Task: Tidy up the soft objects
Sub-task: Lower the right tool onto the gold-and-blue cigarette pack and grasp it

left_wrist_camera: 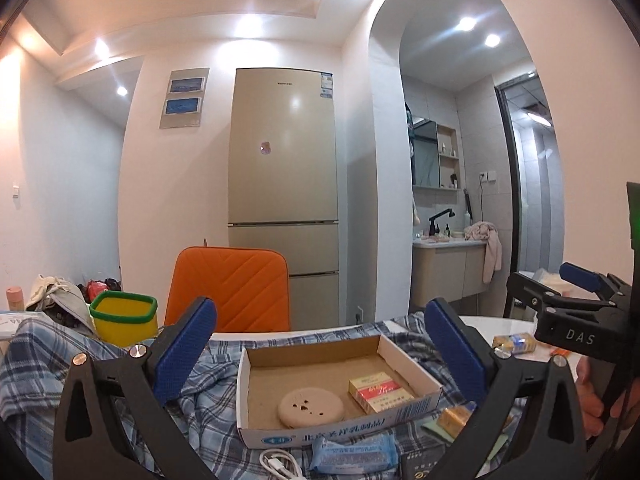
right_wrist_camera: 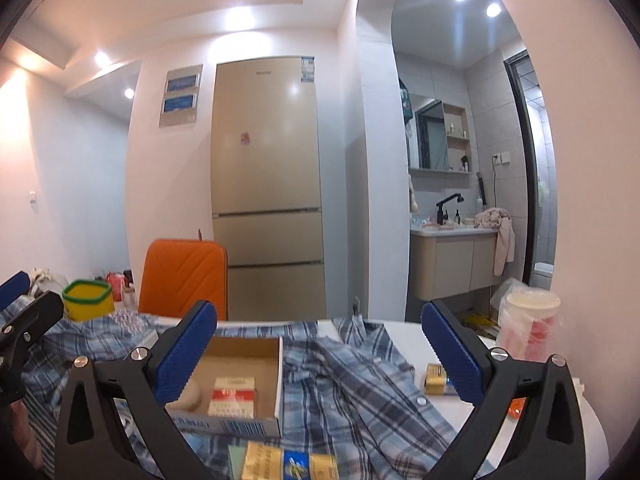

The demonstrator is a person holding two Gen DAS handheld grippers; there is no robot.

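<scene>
A blue plaid shirt (right_wrist_camera: 352, 384) lies crumpled across the white table; it also shows in the left wrist view (left_wrist_camera: 52, 356). On it rests an open cardboard box (left_wrist_camera: 272, 354) holding a round beige disc (left_wrist_camera: 311, 406) and a red-and-white packet (left_wrist_camera: 380, 394); the box also shows in the right wrist view (right_wrist_camera: 276, 380). My left gripper (left_wrist_camera: 320, 344) is open and empty, held above the box. My right gripper (right_wrist_camera: 320, 340) is open and empty above the shirt, and shows at the right of the left wrist view (left_wrist_camera: 560, 300).
A yellow bin with a green rim (left_wrist_camera: 124, 316) and an orange chair (left_wrist_camera: 230, 288) stand behind the table. A blue wrapped pack (left_wrist_camera: 352, 454), a white cable (left_wrist_camera: 280, 466), yellow packets (right_wrist_camera: 434, 378) and a bagged cup (right_wrist_camera: 528, 328) lie around. A fridge (left_wrist_camera: 284, 200) stands beyond.
</scene>
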